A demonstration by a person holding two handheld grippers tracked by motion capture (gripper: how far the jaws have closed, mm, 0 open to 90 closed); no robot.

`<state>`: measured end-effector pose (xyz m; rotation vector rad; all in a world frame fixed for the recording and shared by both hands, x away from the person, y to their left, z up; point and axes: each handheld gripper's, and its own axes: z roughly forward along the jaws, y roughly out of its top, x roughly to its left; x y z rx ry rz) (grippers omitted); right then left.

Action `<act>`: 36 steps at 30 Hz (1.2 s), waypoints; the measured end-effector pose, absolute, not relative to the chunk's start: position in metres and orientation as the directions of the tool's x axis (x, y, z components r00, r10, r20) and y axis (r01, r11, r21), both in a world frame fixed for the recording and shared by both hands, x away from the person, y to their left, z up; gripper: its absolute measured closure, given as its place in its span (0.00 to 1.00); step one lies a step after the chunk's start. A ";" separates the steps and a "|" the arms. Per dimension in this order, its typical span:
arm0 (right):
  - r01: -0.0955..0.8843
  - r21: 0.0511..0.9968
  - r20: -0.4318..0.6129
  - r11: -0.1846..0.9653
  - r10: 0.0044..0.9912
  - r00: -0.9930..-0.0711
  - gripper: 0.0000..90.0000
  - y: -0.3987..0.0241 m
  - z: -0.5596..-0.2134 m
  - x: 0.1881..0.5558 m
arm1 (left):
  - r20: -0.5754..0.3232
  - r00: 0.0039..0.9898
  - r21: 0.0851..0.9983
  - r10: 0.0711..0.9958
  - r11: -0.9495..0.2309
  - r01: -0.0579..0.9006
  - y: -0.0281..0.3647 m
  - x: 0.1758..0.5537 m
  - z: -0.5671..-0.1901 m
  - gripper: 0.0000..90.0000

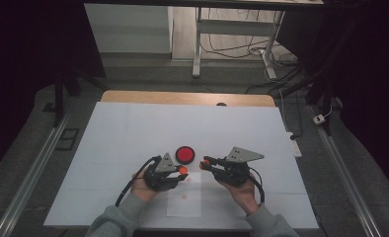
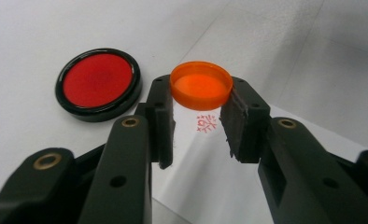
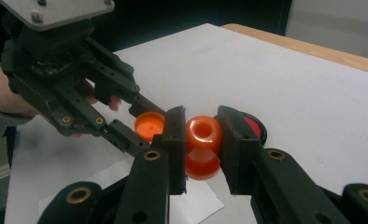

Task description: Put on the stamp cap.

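Left gripper (image 1: 181, 170) has its fingers (image 2: 159, 122) clamped on the orange cap (image 2: 201, 85), open side up, just above the paper (image 1: 184, 197) with its red stamp mark (image 2: 206, 123). The ink pad (image 1: 185, 154) sits on the bench (image 1: 133, 128) just beyond. Right gripper (image 1: 205, 163) pinches the orange stamp (image 3: 203, 140) tight, close to the cap. To recap it well, I'd say line the cap's mouth squarely with the stamp's inked end, bring them together slowly along one axis, and keep both grips firm so nothing twists.
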<state>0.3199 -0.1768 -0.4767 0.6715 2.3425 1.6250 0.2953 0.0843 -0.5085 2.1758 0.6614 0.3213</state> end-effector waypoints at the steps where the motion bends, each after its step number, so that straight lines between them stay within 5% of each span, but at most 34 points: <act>1: 0.245 0.926 0.082 0.288 0.479 -0.874 0.80 -0.177 -0.477 0.320 | 0.006 0.831 0.774 0.556 -0.528 0.348 0.083 0.295 -0.509 0.72; 36: 0.238 0.919 0.094 0.314 0.411 -0.907 0.80 -0.153 -0.483 0.313 | 0.011 0.846 0.764 0.533 -0.550 0.337 0.069 0.293 -0.515 0.72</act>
